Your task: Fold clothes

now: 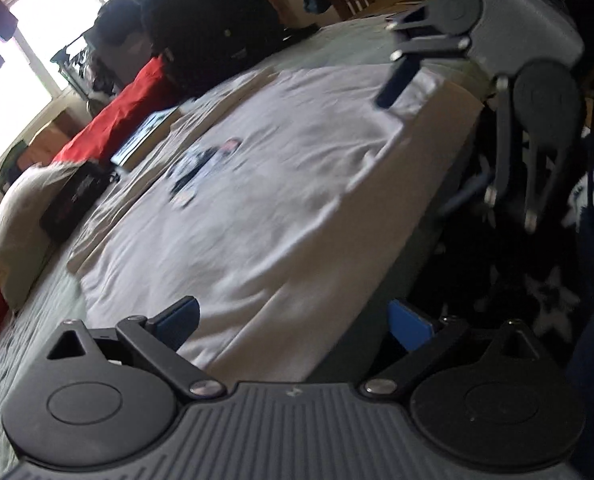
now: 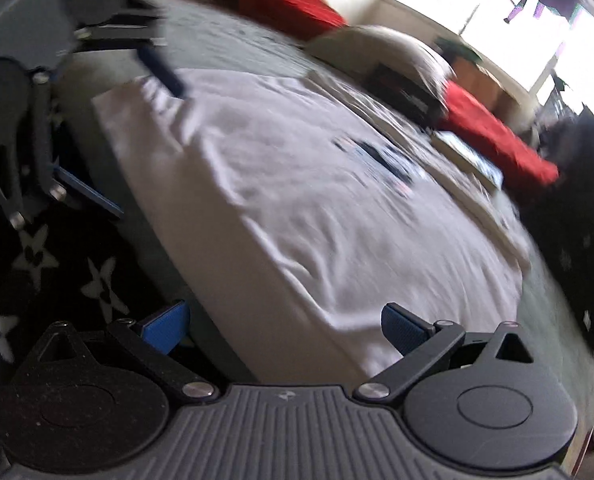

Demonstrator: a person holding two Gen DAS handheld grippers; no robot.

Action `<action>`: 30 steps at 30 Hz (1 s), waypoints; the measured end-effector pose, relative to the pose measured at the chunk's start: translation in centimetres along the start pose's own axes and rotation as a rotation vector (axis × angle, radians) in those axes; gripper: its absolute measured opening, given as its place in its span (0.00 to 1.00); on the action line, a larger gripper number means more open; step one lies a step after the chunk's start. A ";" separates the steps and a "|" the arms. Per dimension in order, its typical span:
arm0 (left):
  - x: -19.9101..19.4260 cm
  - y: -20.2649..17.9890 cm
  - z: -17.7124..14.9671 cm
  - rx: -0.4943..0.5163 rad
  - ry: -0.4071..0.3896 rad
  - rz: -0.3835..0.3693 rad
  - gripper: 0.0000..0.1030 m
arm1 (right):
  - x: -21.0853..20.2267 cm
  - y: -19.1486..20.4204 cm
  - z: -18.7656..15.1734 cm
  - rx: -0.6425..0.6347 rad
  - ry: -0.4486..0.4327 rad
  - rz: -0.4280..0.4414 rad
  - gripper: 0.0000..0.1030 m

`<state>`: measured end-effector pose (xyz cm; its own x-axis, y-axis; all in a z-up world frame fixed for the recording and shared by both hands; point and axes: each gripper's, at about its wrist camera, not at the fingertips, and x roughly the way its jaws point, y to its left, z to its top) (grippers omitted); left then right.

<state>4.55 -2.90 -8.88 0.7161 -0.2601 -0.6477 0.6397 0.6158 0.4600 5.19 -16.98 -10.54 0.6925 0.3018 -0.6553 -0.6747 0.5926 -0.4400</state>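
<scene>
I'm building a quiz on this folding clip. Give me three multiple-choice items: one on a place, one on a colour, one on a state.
1. Where does the white T-shirt lie?
A. hung at the window
B. flat on the bed
C. on the floor

2. What colour are the finger pads of the right gripper?
A. blue
B. yellow
C. white

3. How are the fingers of the left gripper?
A. clamped on a sleeve
B. shut on nothing
C. wide apart, holding nothing

Key: 1 B, it is spread over the grey bedcover. 2 A, both pads show blue. 3 C, a wide gap shows between them.
</scene>
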 end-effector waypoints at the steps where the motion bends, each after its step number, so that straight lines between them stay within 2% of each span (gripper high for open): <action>1: 0.3 -0.3 0.3 0.013 -0.012 0.012 0.97 | 0.3 0.5 0.2 -0.032 -0.004 -0.021 1.00; 5: 0.7 -1.0 1.3 0.025 -0.038 0.011 0.97 | 0.1 1.8 0.9 -0.136 -0.042 -0.109 1.00; 9: 0.5 -1.2 1.5 0.032 -0.064 0.002 0.97 | -1.7 1.6 1.3 -0.134 -0.117 -0.202 1.00; 14: 0.7 -0.3 1.8 0.009 -0.077 0.099 0.97 | -2.6 0.5 1.4 -0.071 -0.138 -0.216 1.00; 20: -0.2 1.7 2.6 -0.062 -0.120 0.139 0.97 | -2.3 1.2 1.6 -0.083 -0.123 -0.185 1.00; 22: -0.3 1.7 2.6 -0.060 -0.127 0.142 0.97 | -1.5 1.7 1.5 -0.091 -0.117 -0.202 1.00; 25: -0.2 1.2 2.3 -0.039 -0.121 0.133 0.97 | -0.1 1.9 1.4 -0.090 -0.097 -0.302 1.00; 28: 0.6 0.1 1.9 0.014 -0.101 0.116 0.97 | -0.1 1.2 1.6 -0.023 -0.114 -0.333 1.00; 30: 1.2 -0.5 2.0 0.047 -0.103 0.130 0.97 | -0.4 0.7 1.7 0.012 -0.134 -0.342 1.00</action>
<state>5.68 -4.98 -8.73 0.8169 -0.2571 -0.5162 0.5505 0.6145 0.5651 4.83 -15.40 -9.54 0.9056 0.1794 -0.3844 -0.3955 0.6849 -0.6120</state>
